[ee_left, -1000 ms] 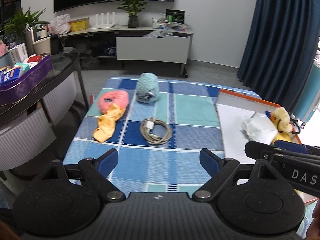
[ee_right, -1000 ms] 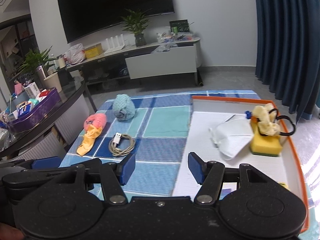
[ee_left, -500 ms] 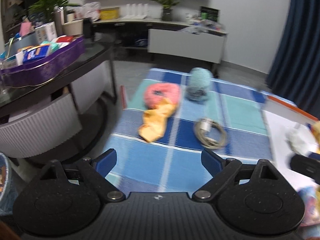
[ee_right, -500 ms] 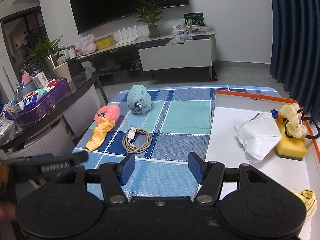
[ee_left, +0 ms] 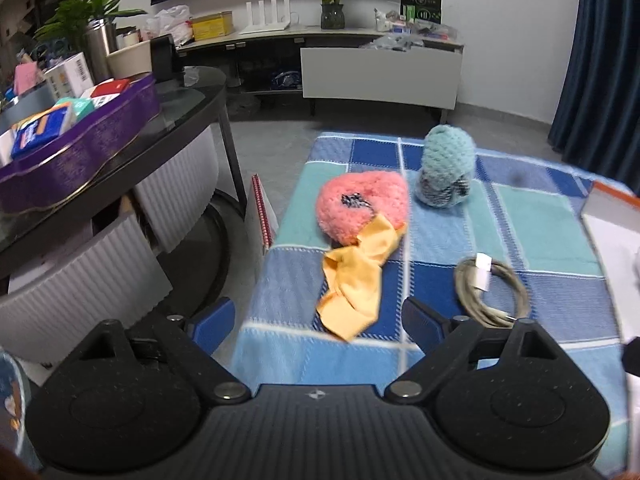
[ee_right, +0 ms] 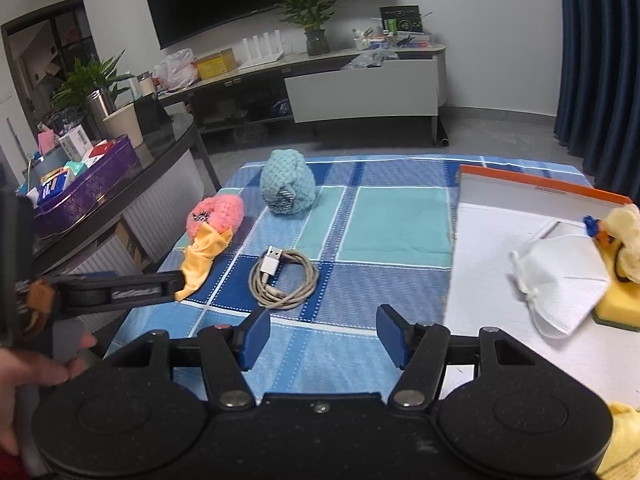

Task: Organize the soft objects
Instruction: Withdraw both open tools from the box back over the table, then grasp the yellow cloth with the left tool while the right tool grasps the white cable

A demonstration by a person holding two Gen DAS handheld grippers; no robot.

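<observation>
A yellow cloth (ee_left: 358, 278) lies on the blue checked tablecloth (ee_left: 540, 220), overlapping a pink knitted ring (ee_left: 362, 206); a teal knitted ball (ee_left: 446, 170) sits behind. My left gripper (ee_left: 316, 326) is open and empty, just short of the cloth's near end. In the right wrist view the cloth (ee_right: 204, 254), pink ring (ee_right: 218, 214) and teal ball (ee_right: 286, 188) lie at left. My right gripper (ee_right: 318, 336) is open and empty over the table's near edge. The orange-rimmed tray (ee_right: 540, 194) holds a white mask (ee_right: 560, 284) and a yellow sponge (ee_right: 620, 306).
A coiled USB cable (ee_right: 282, 278) lies mid-table, also in the left wrist view (ee_left: 490, 290). A dark side table with a purple tin (ee_left: 76, 152) stands left. A red-spined notebook (ee_left: 262, 214) leans at the table's left edge.
My left gripper has swung left and forward, bringing the yellow cloth and pink ring to the centre of its view. My right gripper has drifted slightly left; both jaws stay open.
</observation>
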